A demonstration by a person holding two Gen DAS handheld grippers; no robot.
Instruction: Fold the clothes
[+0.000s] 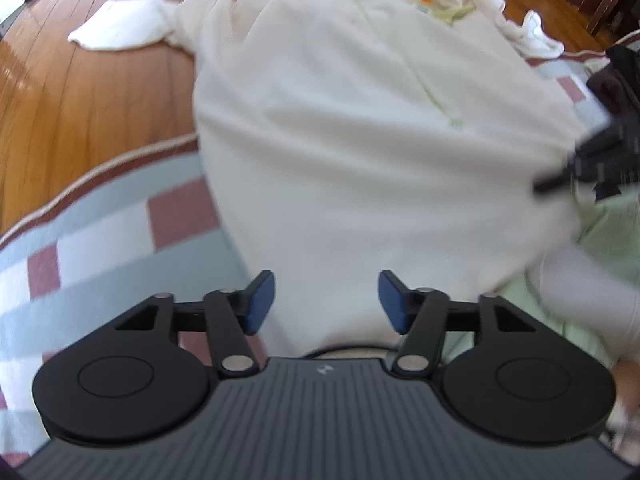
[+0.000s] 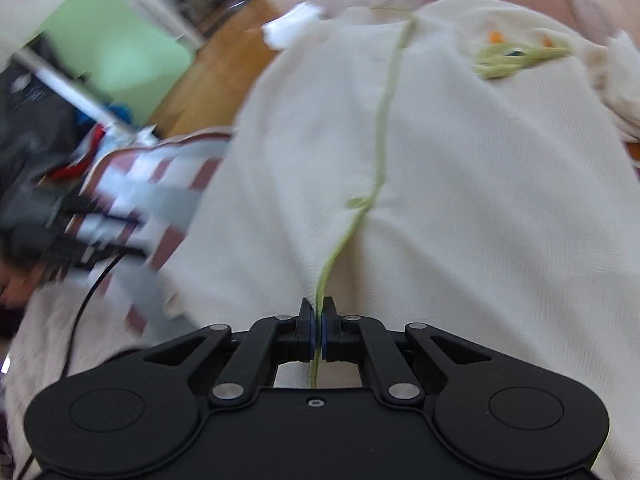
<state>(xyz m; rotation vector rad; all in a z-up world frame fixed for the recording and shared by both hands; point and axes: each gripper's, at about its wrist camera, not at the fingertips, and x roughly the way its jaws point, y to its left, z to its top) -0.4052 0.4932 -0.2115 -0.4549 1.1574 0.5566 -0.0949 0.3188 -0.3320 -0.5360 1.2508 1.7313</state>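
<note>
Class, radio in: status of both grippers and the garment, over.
Left gripper open, empty, above cream garment. Right gripper shut on the garment's green-trimmed edge. Garment spread over checked rug. Nothing blocking.

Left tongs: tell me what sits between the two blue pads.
Nothing is gripped. In the left wrist view the left tongs stand open, and only the cream garment shows in the gap, lying beneath them on the checked rug.
</note>
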